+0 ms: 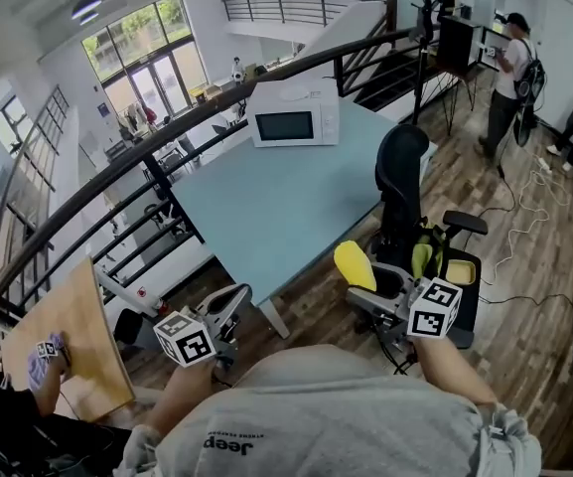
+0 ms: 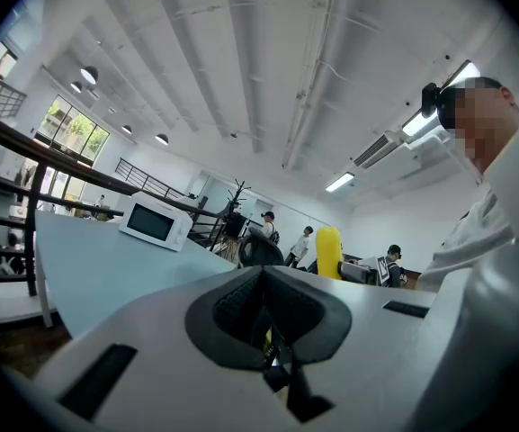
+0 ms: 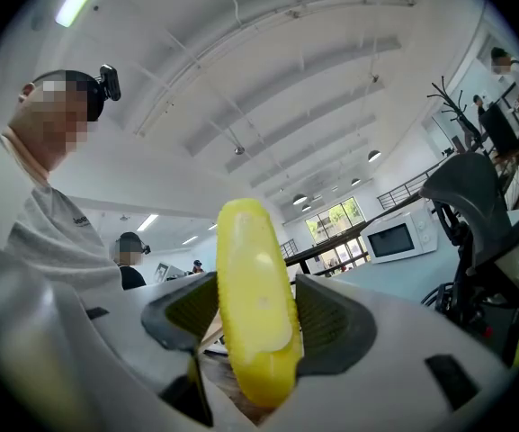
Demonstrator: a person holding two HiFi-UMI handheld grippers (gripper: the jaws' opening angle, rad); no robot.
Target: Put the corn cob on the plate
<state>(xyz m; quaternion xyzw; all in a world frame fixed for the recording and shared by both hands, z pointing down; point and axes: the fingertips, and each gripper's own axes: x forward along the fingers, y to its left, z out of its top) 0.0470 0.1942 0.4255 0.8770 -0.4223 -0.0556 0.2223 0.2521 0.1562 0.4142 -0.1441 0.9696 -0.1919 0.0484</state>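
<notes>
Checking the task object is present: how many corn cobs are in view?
1. The corn cob is clamped in the right gripper, beside the black chair. None other shows, though some may be hidden.

The person wears a grey T-shirt (image 1: 346, 415) with dark print. The left gripper (image 1: 238, 294) and right gripper (image 1: 370, 284) are pale grey, with dark ribbed pads (image 3: 335, 318) and black-and-white marker cubes (image 1: 185, 338).

The corn cob (image 3: 255, 304) looks like smooth, glossy plastic; the table (image 1: 276, 207) is matt and smooth, the floor (image 1: 534, 356) beside it wooden planks.
</notes>
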